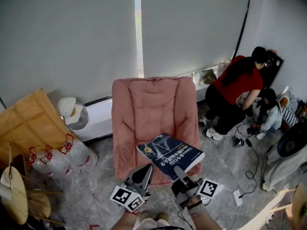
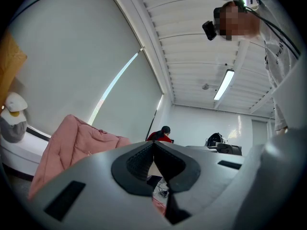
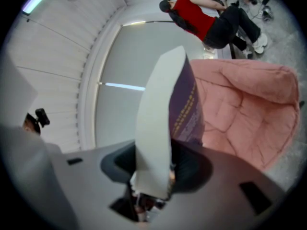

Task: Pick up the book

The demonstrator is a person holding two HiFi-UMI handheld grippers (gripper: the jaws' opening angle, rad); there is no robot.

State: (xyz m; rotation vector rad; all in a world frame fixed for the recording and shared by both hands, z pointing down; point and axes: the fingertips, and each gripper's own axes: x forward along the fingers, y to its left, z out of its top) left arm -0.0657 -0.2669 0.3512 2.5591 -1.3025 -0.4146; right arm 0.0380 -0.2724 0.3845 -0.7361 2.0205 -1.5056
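grip: my right claw (image 3: pixel 156 166) clamps the book (image 3: pixel 165 111) by its near edge | book: sticks out ahead of my jaws | left claw (image 2: pixel 153 147): closed, empty | feel: stiff, heavy, likely droops; hold deeper

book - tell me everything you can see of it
The book is a thick softcover with a dark blue cover, a pale graphic, white print and a white page block. The right gripper clamps its near edge, a pad on each side. The book sticks out away from the person, roughly flat, over the front of the pink cushioned chair. Whether it touches the seat is unclear. The left gripper is beside it, not on it.
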